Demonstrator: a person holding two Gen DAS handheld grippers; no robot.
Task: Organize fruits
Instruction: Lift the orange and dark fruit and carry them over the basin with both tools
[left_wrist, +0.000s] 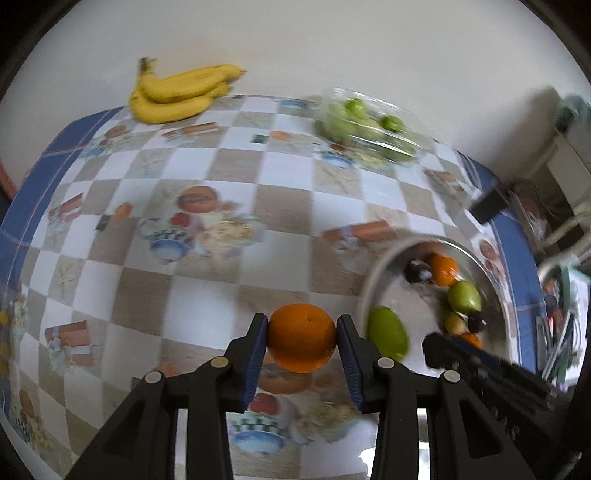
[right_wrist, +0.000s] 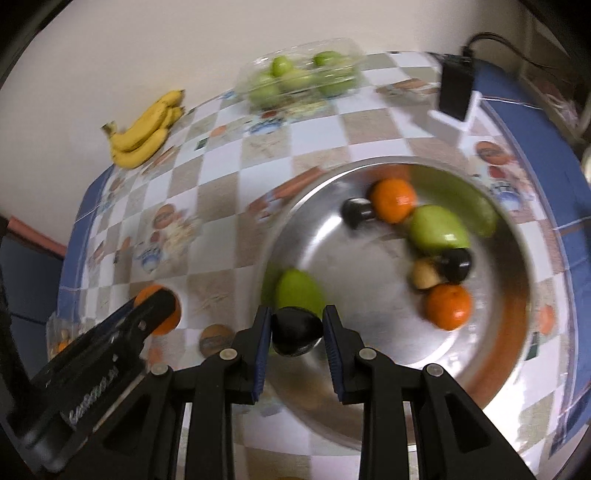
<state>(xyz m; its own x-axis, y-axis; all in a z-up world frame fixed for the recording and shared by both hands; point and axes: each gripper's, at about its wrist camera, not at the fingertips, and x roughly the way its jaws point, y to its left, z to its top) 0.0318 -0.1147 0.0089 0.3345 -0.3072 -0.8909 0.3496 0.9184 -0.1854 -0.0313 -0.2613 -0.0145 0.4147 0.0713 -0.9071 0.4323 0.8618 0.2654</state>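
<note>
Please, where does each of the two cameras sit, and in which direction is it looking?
Left wrist: sits on the left gripper, looking steeply down on the checkered table; its fingers hold an orange.
Right wrist: sits on the right gripper, looking down into the metal bowl; its fingers clamp a dark fruit, and the left gripper shows at lower left.
Both views share the bananas, the clear box of green fruit, the bowl and the orange.

Both wrist cameras look steeply down along their jaws, close above the worktop (left_wrist: 207, 295). The left sits left of the metal bowl (right_wrist: 369, 417), the right above it. Both share the far bananas (left_wrist: 177, 92).
</note>
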